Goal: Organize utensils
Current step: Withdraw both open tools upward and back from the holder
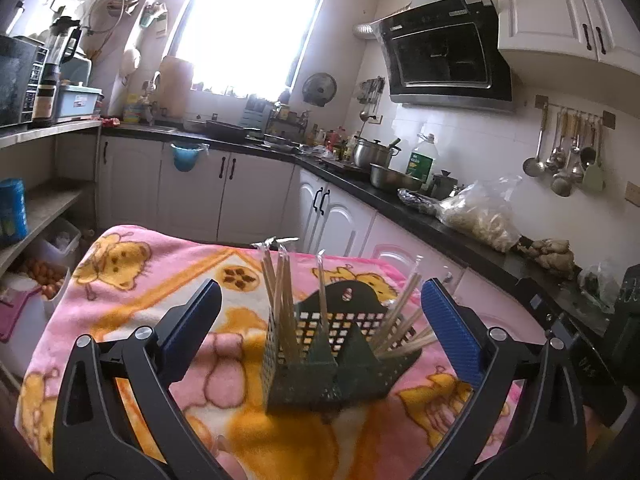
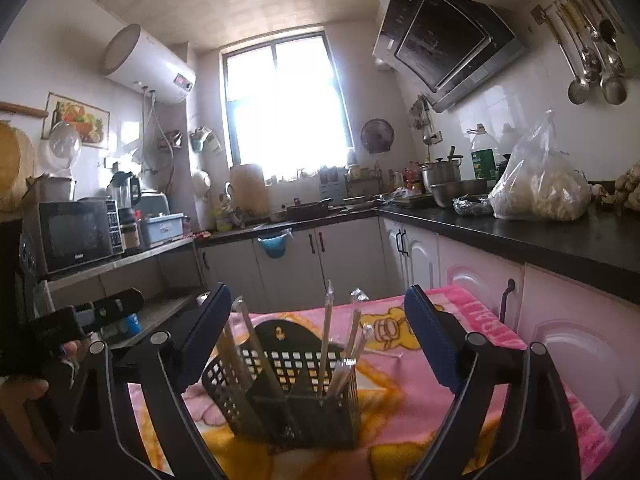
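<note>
Black perforated utensil basket (image 2: 288,392) of wrapped chopsticks (image 2: 326,336) on pink blanket (image 2: 472,320) — right hand-held gripper (image 2: 316,344) agape, empty.

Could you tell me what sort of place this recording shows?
Most likely a home kitchen: a range hood above the dark countertop, ladles on a wall rail, and a microwave on a shelf.

A home kitchen: range hood (image 1: 444,48), black countertop (image 1: 460,228), hanging ladles (image 1: 564,152), microwave (image 2: 74,236).

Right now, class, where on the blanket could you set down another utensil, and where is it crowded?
Free: blanket left of the caddy, and the strip along its right edge by the cabinets. Crowded: the caddy, bristling with chopsticks, and the counter.
</note>
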